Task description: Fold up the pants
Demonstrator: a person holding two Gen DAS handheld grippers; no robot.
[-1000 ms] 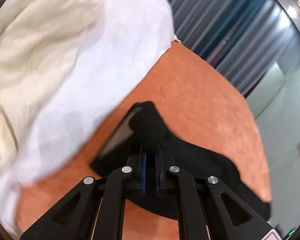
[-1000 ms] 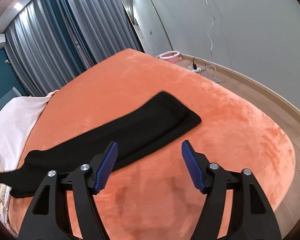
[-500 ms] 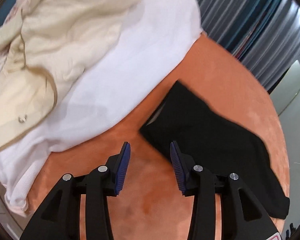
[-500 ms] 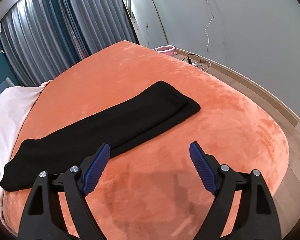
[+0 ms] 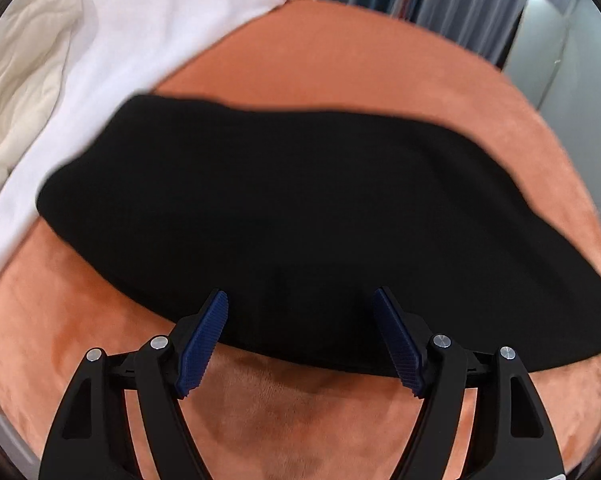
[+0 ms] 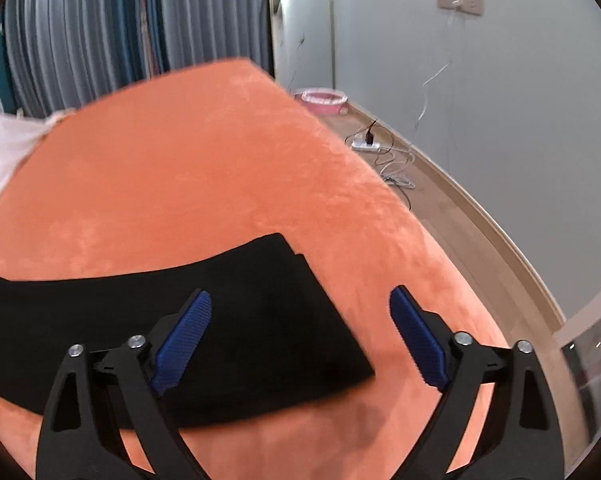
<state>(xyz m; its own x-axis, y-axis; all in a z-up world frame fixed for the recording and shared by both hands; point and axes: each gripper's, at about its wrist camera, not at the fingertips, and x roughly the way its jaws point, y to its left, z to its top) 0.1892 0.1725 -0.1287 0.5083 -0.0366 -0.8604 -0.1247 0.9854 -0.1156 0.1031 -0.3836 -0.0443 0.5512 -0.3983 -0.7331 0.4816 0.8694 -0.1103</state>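
Note:
The black pants lie flat in a long folded strip on the orange bed cover. My left gripper is open and empty, low over the strip's near long edge. In the right wrist view the pants' right end lies on the orange cover. My right gripper is open and empty, low over that end near its right corner, its left finger over the cloth and its right finger over bare cover.
A white sheet and a cream quilt lie at the left of the bed. Grey curtains hang behind. A mirror, a pink bowl, a power strip and cables are on the wood floor at right.
The left gripper let go of the pants' end, opened wide and moved right along the strip. The right gripper came down close over the pants' right end.

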